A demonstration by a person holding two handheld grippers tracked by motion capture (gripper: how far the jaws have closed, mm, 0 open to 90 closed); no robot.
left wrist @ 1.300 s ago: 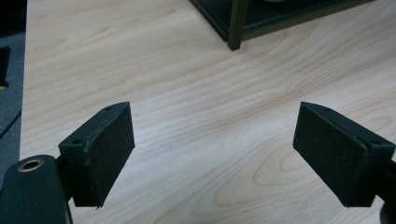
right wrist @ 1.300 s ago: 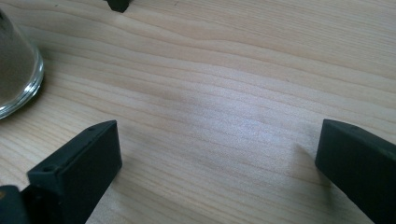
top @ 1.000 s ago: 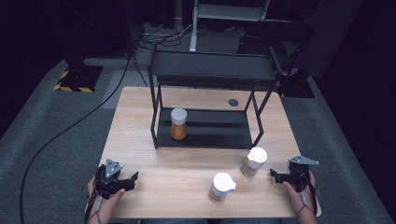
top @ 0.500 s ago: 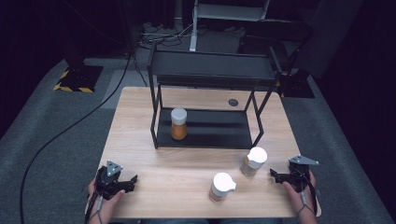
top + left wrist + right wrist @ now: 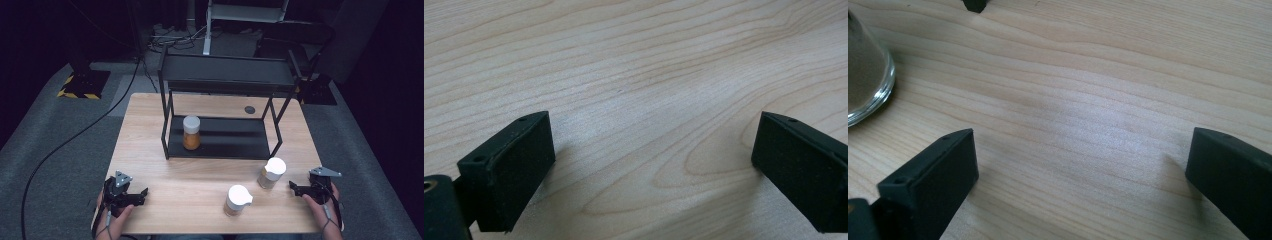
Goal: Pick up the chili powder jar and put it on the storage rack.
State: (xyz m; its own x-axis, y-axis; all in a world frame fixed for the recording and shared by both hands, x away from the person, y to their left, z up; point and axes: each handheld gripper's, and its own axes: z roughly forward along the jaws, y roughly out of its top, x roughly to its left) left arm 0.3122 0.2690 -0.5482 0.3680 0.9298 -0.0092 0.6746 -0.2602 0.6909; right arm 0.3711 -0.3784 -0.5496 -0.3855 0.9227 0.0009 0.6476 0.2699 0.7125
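Observation:
My left gripper [image 5: 141, 196] rests low over the near left of the wooden table [image 5: 150, 125]. Its jaws have just been opening and stand wide apart with bare wood between them, as the left gripper view [image 5: 651, 135] shows. At the near right, my right gripper [image 5: 296, 188] is open too, with nothing between its jaws [image 5: 1080, 150]. A white-lidded jar [image 5: 271, 172] stands just left of it, and its glass base [image 5: 865, 75] appears in the right gripper view. A second white-lidded jar [image 5: 237, 200] stands nearer the front edge. A third jar [image 5: 191, 132], with orange contents, sits on the lower shelf of the black rack [image 5: 227, 75].
The two-tier black rack takes up the middle and back of the table. A small dark round disc [image 5: 249, 109] lies on the wood behind it. One rack foot [image 5: 975, 5] shows beyond my right gripper. A black cable [image 5: 65, 145] runs over the grey floor at the left.

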